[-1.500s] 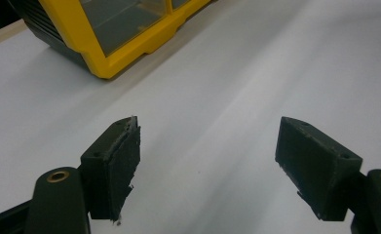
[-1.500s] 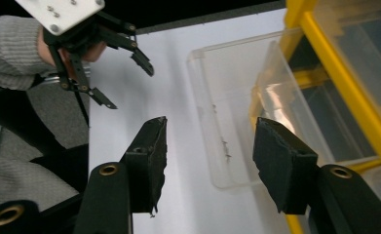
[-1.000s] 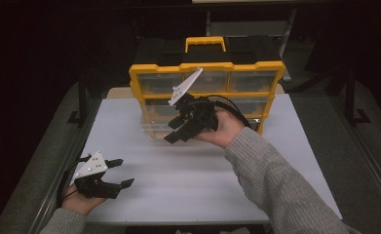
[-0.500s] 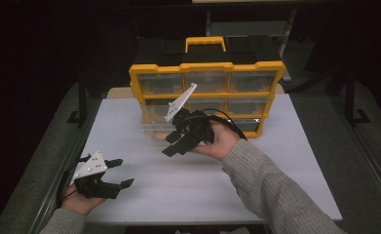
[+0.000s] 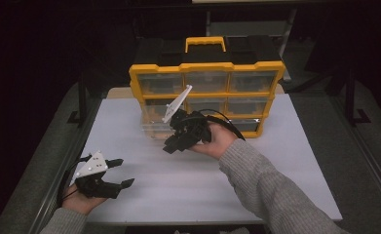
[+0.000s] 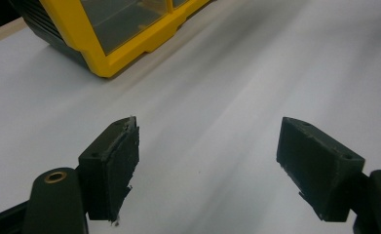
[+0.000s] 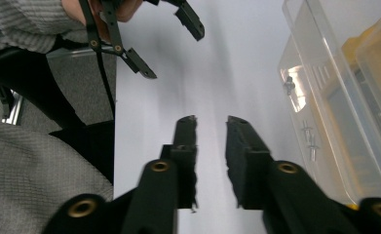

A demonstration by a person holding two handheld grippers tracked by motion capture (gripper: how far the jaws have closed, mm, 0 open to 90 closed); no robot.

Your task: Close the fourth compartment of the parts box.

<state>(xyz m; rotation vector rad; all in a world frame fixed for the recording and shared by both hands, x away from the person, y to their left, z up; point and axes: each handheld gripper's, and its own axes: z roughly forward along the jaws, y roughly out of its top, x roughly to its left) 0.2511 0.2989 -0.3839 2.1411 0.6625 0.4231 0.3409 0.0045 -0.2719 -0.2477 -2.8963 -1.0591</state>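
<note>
A yellow parts organizer (image 5: 207,73) with clear drawers stands upright at the back of the white table (image 5: 276,161). One clear drawer (image 5: 153,126) at its lower left is pulled out; in the right gripper view this drawer (image 7: 324,97) holds a few small screws (image 7: 311,139). My right gripper (image 5: 171,145) hovers just in front of that drawer, pointing down-left. Its jaws (image 7: 212,119) have just been closing and stand a narrow gap apart with nothing between them. My left gripper (image 5: 123,172) rests at the table's front left, jaws wide open (image 6: 207,131) and empty.
The organizer's bottom corner (image 6: 105,53) lies ahead of my left gripper across bare table. In the right gripper view my left gripper (image 7: 174,54) and a grey sleeve (image 7: 27,161) sit near the table's front edge. A dark floor surrounds the table.
My right gripper has sunk a little toward the table in front of the organizer, and its jaws have narrowed. The left gripper has stayed put.
</note>
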